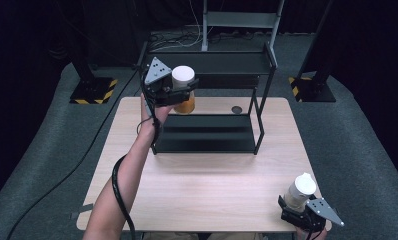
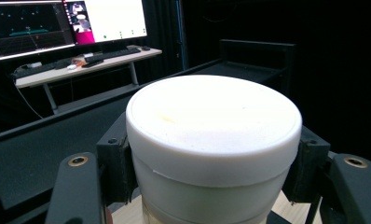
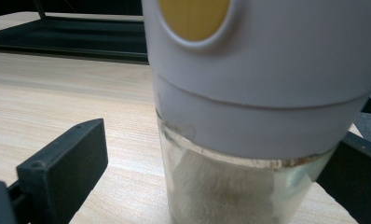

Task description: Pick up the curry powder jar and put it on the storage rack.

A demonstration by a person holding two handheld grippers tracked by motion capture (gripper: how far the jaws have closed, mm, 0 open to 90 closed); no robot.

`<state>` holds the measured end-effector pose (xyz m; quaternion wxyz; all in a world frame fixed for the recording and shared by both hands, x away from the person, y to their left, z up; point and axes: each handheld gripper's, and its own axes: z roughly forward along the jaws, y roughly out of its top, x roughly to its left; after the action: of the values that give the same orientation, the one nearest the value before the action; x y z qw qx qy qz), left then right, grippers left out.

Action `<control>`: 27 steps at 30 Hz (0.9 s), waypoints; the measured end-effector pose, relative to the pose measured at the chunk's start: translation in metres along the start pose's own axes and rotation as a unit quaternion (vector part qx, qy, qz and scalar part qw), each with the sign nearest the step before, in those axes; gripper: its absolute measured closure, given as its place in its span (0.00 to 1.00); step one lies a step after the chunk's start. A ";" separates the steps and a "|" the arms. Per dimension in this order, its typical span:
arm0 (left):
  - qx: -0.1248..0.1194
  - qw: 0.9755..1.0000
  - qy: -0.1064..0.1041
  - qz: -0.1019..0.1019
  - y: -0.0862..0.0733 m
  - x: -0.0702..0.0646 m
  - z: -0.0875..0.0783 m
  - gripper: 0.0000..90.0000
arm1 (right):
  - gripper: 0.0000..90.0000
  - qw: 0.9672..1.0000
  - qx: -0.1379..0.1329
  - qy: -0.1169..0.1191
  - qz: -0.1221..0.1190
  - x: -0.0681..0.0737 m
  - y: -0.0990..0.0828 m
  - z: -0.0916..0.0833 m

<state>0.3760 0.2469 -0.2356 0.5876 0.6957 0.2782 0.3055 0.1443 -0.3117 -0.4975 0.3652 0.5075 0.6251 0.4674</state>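
Left claw (image 1: 183,91) is raised at the far left of the bench (image 1: 202,200), level with the upper tier of the black shelf rack (image 1: 212,125), and it is clamped on a jar with orange contents (image 1: 185,102); in the left gripper view its jaws press both sides of that jar just under the wide white lid (image 2: 214,126). Largest on the scene is the light wooden bench, and on its far half stands the black shelf rack with two tiers. A small dark round disc (image 1: 236,109) lies on the bench behind the rack's lower tier. The person's left forearm (image 1: 122,185) reaches up from the bottom edge, with a black cable trailing along it. Right claw (image 1: 298,207) sits at the near right corner of the bench around a clear jar of whitish powder (image 3: 225,186) with a white cap (image 3: 267,88) that bears a yellow round spot; in the right gripper view one jaw stands apart from the glass, the other is mostly hidden, so I cannot tell whether it grips.
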 end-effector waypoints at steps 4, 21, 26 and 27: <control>-0.004 1.000 -0.001 -0.003 0.003 0.001 0.000 0.38 | 0.00 1.000 0.001 0.001 -0.001 0.000 0.000 0.000; -0.012 1.000 -0.002 -0.001 0.016 0.002 -0.001 0.38 | 0.00 1.000 0.001 0.000 0.000 0.000 0.000 0.000; -0.015 1.000 -0.004 0.002 0.021 0.001 -0.001 0.38 | 0.00 1.000 0.002 0.001 -0.001 0.000 0.001 0.000; -0.015 1.000 -0.004 0.002 0.022 0.001 0.000 0.38 | 0.00 1.000 0.002 0.000 -0.001 0.000 0.001 0.000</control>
<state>0.3770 0.2441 -0.2138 0.5988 0.6883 0.2698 0.3080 0.1449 -0.3114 -0.4970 0.3645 0.5074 0.6264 0.4662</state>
